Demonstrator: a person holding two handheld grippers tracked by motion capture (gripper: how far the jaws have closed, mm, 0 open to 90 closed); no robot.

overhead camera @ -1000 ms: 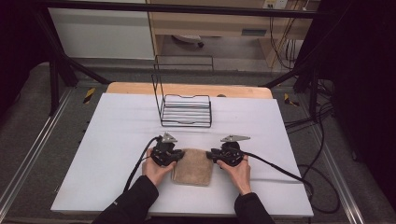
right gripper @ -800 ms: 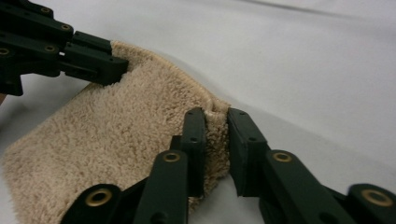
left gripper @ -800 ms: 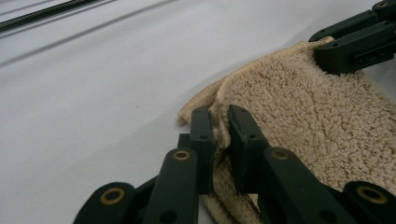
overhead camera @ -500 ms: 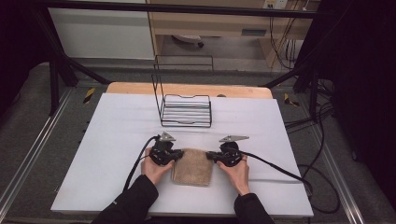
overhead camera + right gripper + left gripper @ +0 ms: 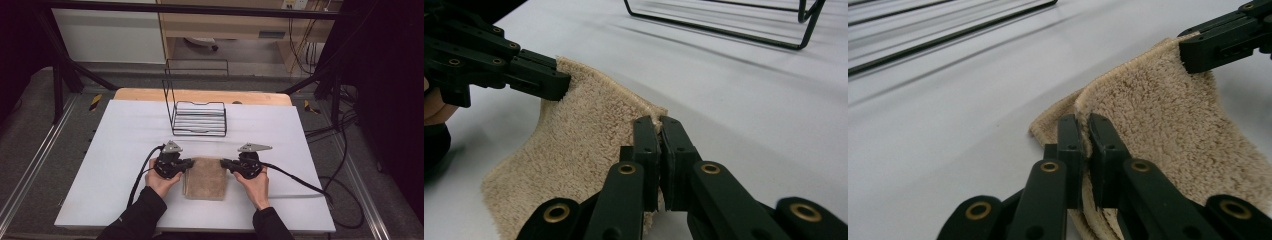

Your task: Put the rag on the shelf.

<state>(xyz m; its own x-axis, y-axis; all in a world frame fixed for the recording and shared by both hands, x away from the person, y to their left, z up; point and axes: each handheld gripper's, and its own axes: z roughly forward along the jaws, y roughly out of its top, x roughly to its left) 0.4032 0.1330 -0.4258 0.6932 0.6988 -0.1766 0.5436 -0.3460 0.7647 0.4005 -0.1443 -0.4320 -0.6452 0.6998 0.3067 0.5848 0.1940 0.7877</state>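
A tan terry towel [image 5: 206,179] lies on the white table [image 5: 100,165] near its front edge, between the person's two hands. My left gripper [image 5: 188,164] is shut on the towel's far left corner [image 5: 1128,105], the pads pinching its hemmed edge. My right gripper [image 5: 223,163] is shut on the far right corner [image 5: 574,145]. Both corners are raised slightly off the table. In each gripper view the other gripper's jaws clamp the opposite corner, the right gripper [image 5: 1193,52] in one and the left gripper [image 5: 559,80] in the other.
A black wire rack [image 5: 199,119] stands upright on the table behind the towel, its base also visible as the rack [image 5: 724,22] past the right jaws. Cables trail from both grippers across the table [image 5: 300,182]. A wooden edge [image 5: 200,95] runs along the back.
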